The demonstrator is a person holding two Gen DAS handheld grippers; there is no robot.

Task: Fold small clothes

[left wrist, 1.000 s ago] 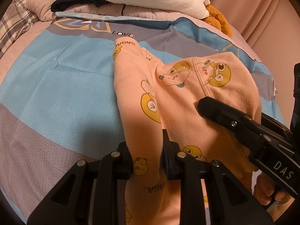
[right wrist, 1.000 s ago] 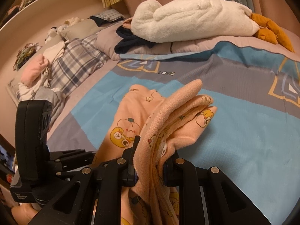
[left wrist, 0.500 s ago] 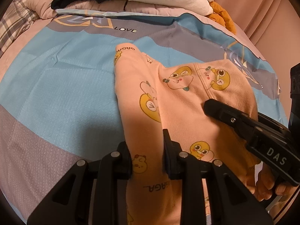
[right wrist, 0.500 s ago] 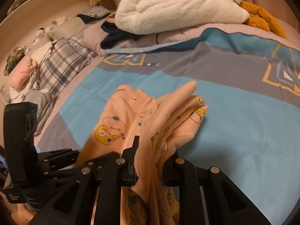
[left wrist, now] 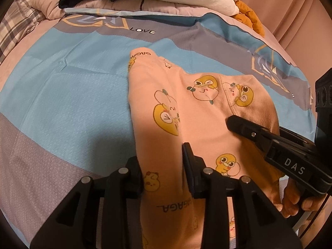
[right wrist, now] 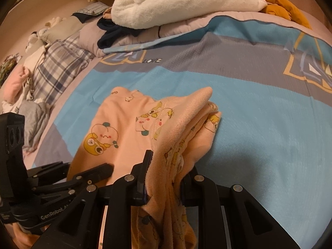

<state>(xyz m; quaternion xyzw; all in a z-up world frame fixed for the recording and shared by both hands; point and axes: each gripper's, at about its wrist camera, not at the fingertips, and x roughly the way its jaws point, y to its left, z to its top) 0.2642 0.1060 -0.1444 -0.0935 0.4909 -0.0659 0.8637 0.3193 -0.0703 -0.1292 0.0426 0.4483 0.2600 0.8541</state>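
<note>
The peach garment [left wrist: 186,112] lies on the bed [left wrist: 68,95], just below the "LOVE" print [left wrist: 142,31] as seen from the left wrist. The left gripper [left wrist: 164,161] has just been opening; its jaws now straddle one strip of the garment loosely. The right gripper [right wrist: 166,176] stays clamped on a bunched fold and has sunk toward the bed. The left-side release appears complete; the fold still needs laying down.

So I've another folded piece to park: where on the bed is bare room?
Free: the blue sheet right of the peach garment, and left of it toward the plaid bedding. Crowded: the head end, with the white blanket and dark clothes.
</note>
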